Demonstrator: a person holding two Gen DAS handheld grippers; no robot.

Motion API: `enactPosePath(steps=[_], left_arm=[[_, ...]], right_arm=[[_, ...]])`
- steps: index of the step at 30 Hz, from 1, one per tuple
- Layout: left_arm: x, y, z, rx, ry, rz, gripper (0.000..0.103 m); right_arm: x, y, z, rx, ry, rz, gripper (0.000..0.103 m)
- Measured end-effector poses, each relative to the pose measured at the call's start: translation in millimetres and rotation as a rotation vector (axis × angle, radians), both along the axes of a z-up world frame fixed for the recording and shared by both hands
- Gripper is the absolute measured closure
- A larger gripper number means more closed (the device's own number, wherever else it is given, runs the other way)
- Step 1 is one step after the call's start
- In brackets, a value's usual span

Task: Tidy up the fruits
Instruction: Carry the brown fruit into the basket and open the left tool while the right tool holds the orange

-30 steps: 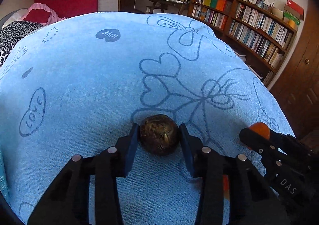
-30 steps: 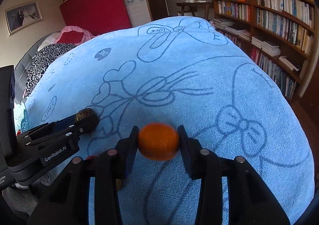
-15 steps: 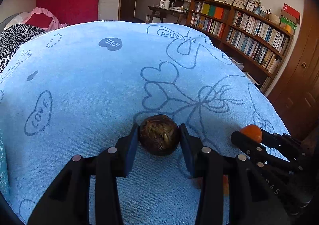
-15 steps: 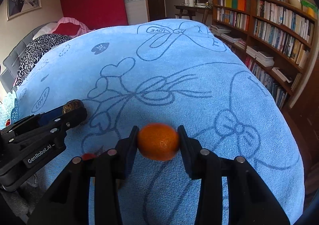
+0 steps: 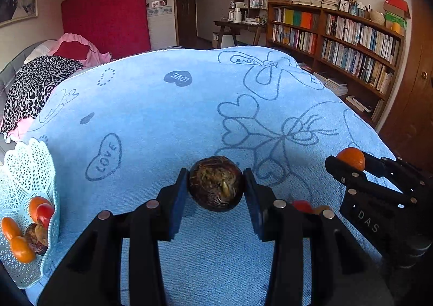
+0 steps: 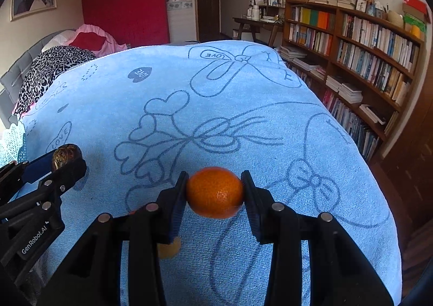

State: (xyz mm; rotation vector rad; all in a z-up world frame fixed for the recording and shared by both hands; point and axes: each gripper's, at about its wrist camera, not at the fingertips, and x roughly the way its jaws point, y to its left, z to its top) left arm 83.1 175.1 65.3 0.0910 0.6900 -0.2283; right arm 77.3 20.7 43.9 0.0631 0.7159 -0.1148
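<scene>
Above the bed's (image 5: 162,105) near edge, your left claw (image 5: 216,184) clamps a brown fruit (image 5: 216,184), your right claw (image 6: 215,192) an orange (image 6: 215,192); basket (image 5: 27,170) at left edge, blanket ahead bare.

At the left edge of the left wrist view, the basket (image 5: 29,170) is cut off; red and orange fruit (image 5: 303,205) (kind unclear) hides behind the lower-right gripper finger (image 5: 254,205).

Your two wrist cameras sit side by side, low and close over the blue towel (image 5: 167,116) — both face the bookshelf (image 6: 360,43).
</scene>
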Motion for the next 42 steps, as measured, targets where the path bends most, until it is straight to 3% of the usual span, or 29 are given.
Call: enactPosePath(steps=[12, 27, 39, 41, 42], left_arm=[[-26.6, 54.5, 23.4, -0.012, -0.059, 0.095, 0.061], [-42.8, 108.8, 30.7, -0.028, -0.077, 0.198, 0.061], [-40.7, 177.2, 31.5, -0.052, -0.085, 0.383, 0.061], [-41.4, 187.1, 33.4, -0.053, -0.093, 0.407, 0.059], [-41.2, 191.2, 34.7, -0.055, -0.094, 0.415, 0.052]], right_arm=[[-4.3, 38.7, 3.1, -0.002, 0.002, 0.064, 0.063], [-11.8, 69.9, 6.8, 0.003, -0.002, 0.117, 0.063], [-14.4, 84.5, 9.4, 0.022, -0.001, 0.15, 0.063], [-14.4, 88.2, 11.0, 0.026, -0.003, 0.16, 0.063], [-14.3, 90.1, 11.6, 0.027, -0.003, 0.165, 0.063]])
